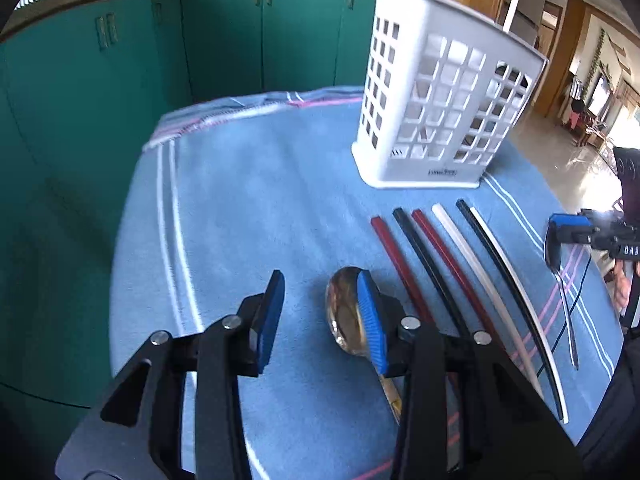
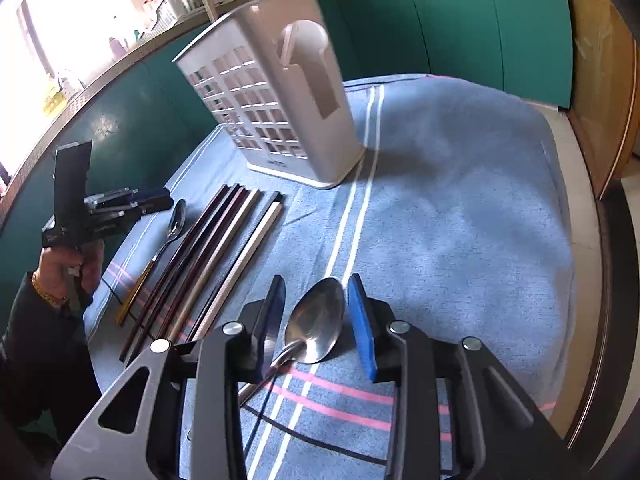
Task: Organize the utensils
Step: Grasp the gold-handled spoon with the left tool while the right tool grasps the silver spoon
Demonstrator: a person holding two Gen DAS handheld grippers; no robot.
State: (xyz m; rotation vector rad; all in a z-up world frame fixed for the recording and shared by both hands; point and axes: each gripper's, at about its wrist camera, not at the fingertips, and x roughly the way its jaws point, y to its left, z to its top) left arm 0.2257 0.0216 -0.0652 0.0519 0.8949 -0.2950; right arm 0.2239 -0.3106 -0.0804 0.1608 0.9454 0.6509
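Observation:
A white slotted utensil caddy (image 1: 444, 104) stands on the blue cloth, also in the right wrist view (image 2: 276, 100). Several red, black and white chopsticks (image 1: 452, 272) lie in a row in front of it, also in the right wrist view (image 2: 208, 256). My left gripper (image 1: 322, 316) is open, with a gold-handled spoon (image 1: 346, 316) lying under its right finger. My right gripper (image 2: 316, 316) is open around the bowl of a steel spoon (image 2: 320, 324) on the cloth. The same steel spoon (image 1: 566, 312) shows at the right of the left wrist view, under the right gripper (image 1: 554, 240).
The blue striped cloth (image 2: 460, 200) covers the table. Green cabinets (image 1: 200, 48) stand behind it. The left gripper (image 2: 132, 204) and the hand holding it show at the left of the right wrist view, over the gold-handled spoon (image 2: 172, 232).

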